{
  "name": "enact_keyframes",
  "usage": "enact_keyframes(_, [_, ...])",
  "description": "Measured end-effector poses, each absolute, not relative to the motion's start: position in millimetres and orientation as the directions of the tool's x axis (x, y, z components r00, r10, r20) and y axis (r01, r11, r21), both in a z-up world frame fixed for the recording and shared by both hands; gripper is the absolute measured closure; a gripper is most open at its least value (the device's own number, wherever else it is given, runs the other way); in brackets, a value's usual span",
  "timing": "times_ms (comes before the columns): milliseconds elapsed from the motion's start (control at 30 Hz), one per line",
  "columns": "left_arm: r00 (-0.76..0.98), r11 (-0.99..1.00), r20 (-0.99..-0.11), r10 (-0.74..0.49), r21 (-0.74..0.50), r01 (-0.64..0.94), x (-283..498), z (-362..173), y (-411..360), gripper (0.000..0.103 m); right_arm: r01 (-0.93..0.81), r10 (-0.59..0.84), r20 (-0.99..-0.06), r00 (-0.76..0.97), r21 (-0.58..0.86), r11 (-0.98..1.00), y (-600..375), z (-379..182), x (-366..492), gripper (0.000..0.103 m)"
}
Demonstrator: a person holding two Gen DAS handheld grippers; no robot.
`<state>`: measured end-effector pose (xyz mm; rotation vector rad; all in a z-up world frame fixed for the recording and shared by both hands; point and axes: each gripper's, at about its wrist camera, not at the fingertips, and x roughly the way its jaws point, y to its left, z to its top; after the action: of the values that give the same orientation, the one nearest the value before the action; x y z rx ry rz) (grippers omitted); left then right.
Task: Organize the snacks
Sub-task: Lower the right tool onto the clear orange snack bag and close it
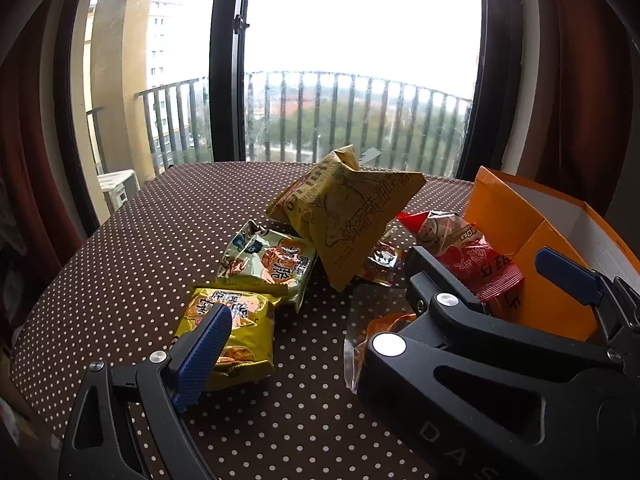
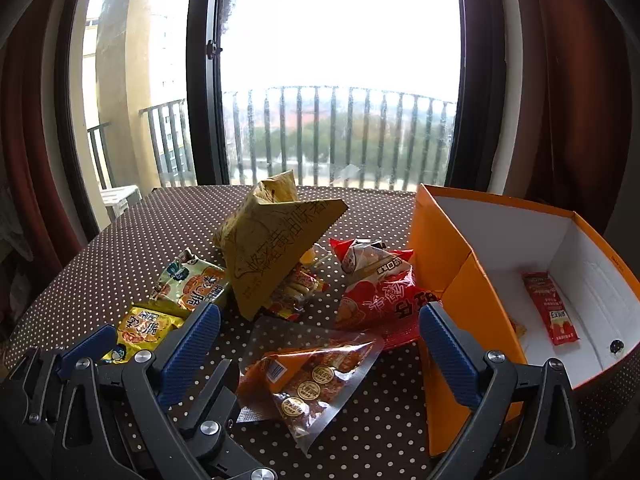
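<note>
Snack packets lie on the dotted tablecloth. A big tan bag leans over a small packet. To its left are a green-white packet and a yellow packet. A red bag rests against the orange box. A clear pouch lies nearest. My right gripper is open, low over the pouch and touching nothing. My left gripper is open, its left finger over the yellow packet. Its right finger is hidden.
An open orange box with white inside stands at the right and holds a red sachet. The two grippers overlap side by side. The table's far edge meets a tall window with dark red curtains.
</note>
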<state>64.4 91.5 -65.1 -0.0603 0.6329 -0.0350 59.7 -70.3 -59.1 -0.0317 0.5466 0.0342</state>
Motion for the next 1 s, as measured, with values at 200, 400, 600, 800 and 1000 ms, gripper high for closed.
enact_keyframes(200, [0.774, 1.0, -0.633, -0.017, -0.018, 0.008, 74.9, -82.6, 91.7, 0.009, -0.048, 0.061, -0.61, 0.79, 0.038, 0.998, -68.8, -82.4, 74.9, 0.004])
enact_keyframes(400, [0.735, 1.0, -0.678, -0.004, -0.003, 0.002, 81.2, -100.1, 90.8, 0.01, -0.047, 0.063, -0.671, 0.738, 0.042, 0.998, -68.1, -104.8, 84.0, 0.005])
enact_keyframes(600, [0.726, 0.999, -0.687, 0.037, 0.038, -0.015, 84.9, -107.1, 88.1, 0.01, -0.054, 0.079, -0.694, 0.716, 0.058, 0.997, -69.0, -116.0, 91.8, 0.005])
enact_keyframes(800, [0.723, 0.996, -0.688, 0.061, 0.089, 0.0, 83.1, -111.0, 81.9, 0.011, -0.053, 0.174, -0.745, 0.644, 0.183, 0.982, -79.4, -132.5, 99.9, 0.012])
enact_keyframes(1000, [0.705, 0.998, -0.709, 0.023, 0.053, 0.021, 86.1, -109.6, 83.5, 0.011, -0.096, 0.241, -0.735, 0.634, 0.234, 0.967, -81.6, -129.4, 95.8, 0.032])
